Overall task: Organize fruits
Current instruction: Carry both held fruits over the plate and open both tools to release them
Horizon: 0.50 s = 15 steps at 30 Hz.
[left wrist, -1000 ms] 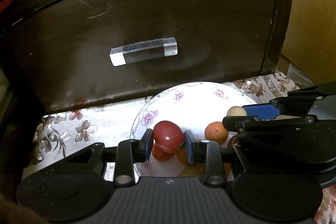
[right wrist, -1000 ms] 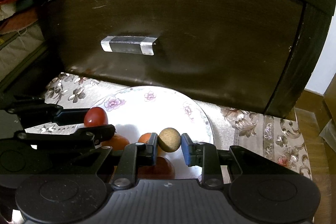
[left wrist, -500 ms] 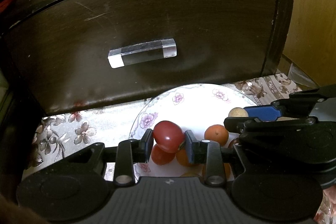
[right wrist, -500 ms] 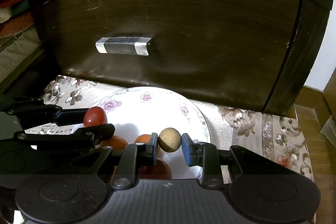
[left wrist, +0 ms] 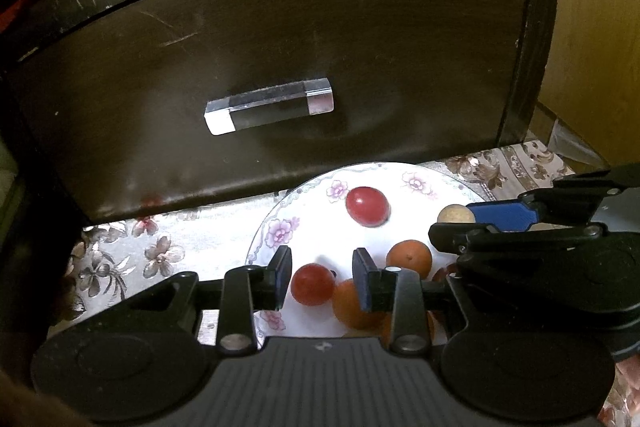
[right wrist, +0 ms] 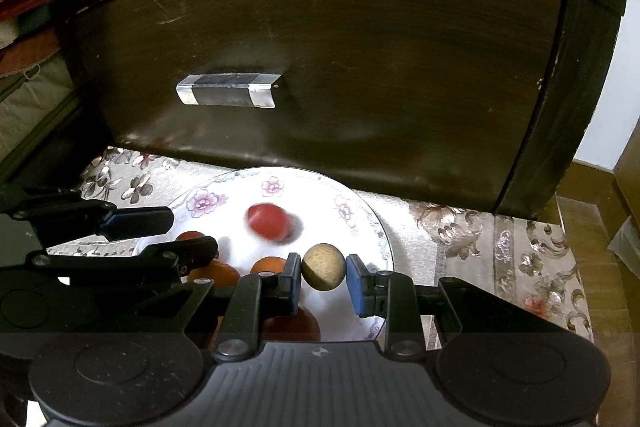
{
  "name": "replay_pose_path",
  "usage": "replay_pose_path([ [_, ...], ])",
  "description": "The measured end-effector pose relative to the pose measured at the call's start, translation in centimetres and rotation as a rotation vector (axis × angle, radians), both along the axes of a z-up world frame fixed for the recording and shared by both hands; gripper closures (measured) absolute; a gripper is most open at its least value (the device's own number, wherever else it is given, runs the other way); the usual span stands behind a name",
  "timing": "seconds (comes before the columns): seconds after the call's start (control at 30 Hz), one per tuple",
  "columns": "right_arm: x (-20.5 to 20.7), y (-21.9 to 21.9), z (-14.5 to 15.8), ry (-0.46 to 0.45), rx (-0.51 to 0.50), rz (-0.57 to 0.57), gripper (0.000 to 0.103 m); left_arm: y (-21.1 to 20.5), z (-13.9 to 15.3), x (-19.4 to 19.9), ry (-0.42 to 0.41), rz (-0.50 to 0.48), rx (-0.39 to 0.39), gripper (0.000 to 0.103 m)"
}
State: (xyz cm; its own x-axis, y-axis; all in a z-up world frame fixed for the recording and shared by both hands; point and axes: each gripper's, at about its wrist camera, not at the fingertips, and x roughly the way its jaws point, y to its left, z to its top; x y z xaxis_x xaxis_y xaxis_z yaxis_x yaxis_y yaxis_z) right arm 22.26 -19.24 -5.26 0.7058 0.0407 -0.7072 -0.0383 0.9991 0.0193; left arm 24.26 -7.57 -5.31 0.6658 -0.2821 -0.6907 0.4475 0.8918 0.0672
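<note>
Fruits on floral plate (left wrist: 280, 231): red tomato (left wrist: 367, 206) lies free near plate's far rim, blurred in right view; second tomato (left wrist: 312, 284) and oranges (left wrist: 409, 259) near front edge. Left tongs (left wrist: 321, 277) released, nothing gripped, second tomato seen in gap below. Right tongs (right wrist: 323, 281) clenched on tan round fruit (right wrist: 323, 266) above plate's right edge. Dark drawer front (left wrist: 280, 67) stands behind plate on bench (right wrist: 460, 239).

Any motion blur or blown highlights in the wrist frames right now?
Right wrist view: the red tomato on the plate is smeared by motion blur, while the tan fruit in the right gripper is sharp. Left wrist view: the same tomato reads crisp; the plate's white centre is overexposed. Both views: fisheye bends the dark drawer front.
</note>
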Motion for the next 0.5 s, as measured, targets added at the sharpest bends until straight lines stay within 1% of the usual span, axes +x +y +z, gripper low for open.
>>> replay_pose_path([
  [0.17,-0.25,0.24,0.29,-0.005,0.001,0.002,0.078,0.15,0.43,-0.21,-0.008,0.001,0.006,0.063],
  [0.3,-0.47,0.35,0.59,-0.011,0.006,0.000,0.078,0.31,0.80,-0.30,-0.016,0.005,0.005,0.060],
  [0.5,-0.62,0.37,0.85,-0.014,0.011,-0.001,0.077,0.49,0.93,-0.44,-0.018,0.008,0.009,0.060],
])
